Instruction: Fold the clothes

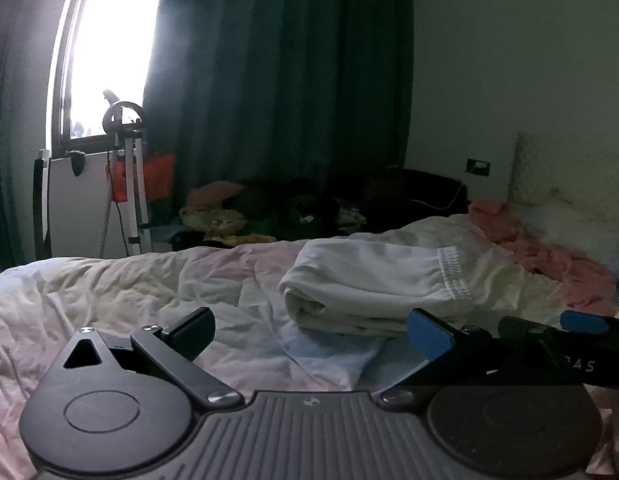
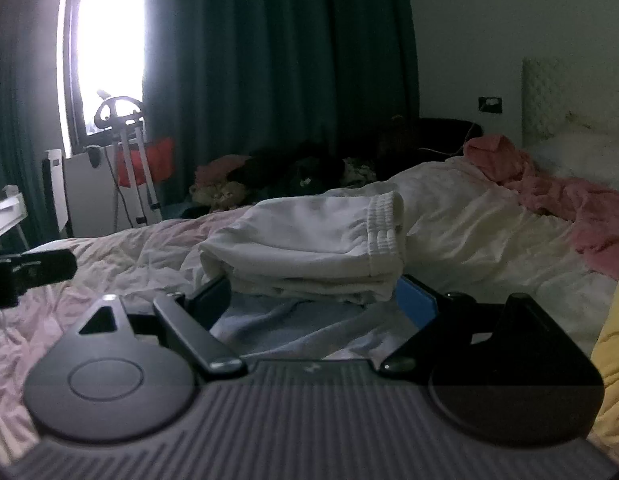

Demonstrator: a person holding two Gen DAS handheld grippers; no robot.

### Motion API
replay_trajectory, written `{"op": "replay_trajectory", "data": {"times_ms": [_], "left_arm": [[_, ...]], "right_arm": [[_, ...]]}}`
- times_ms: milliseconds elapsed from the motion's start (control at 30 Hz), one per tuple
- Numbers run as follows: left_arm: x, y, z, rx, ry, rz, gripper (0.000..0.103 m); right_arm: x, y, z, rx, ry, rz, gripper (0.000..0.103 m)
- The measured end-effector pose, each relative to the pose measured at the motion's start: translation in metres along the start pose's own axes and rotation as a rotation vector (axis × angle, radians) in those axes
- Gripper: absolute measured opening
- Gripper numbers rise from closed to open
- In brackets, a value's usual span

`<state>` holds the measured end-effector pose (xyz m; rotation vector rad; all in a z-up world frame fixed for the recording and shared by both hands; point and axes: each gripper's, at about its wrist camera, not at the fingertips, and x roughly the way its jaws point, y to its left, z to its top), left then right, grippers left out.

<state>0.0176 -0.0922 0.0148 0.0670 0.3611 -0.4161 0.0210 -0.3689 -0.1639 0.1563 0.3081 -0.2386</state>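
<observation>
A folded white garment with an elastic waistband [image 1: 369, 284] lies on the bed, also in the right wrist view [image 2: 309, 248]. My left gripper [image 1: 309, 332] is open and empty, just in front of the garment's near left corner. My right gripper [image 2: 313, 296] is open, its fingers on either side of the garment's near edge, holding nothing; it also shows at the right of the left wrist view [image 1: 549, 344]. A pale blue cloth [image 2: 293, 324] lies under the garment. A crumpled pink garment [image 2: 549, 188] lies at the right, near the pillow.
The bed has a wrinkled pale pink and white sheet [image 1: 129, 288]. A heap of dark and coloured clothes [image 1: 293, 208] lies beyond the bed below the green curtain [image 1: 277, 72]. A stand with red fabric [image 1: 137, 184] is by the window. A yellow cloth [image 2: 613, 352] lies at the right.
</observation>
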Motion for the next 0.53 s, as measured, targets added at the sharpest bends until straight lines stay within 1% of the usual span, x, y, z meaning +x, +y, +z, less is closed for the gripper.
{"op": "replay_trajectory", "data": {"times_ms": [533], "left_arm": [[-0.0001,0.004,-0.002,-0.01,-0.004,0.017,0.103]], "right_arm": [[0.005,-0.001,-0.0015,0.008,0.015,-0.014,0.091]]}}
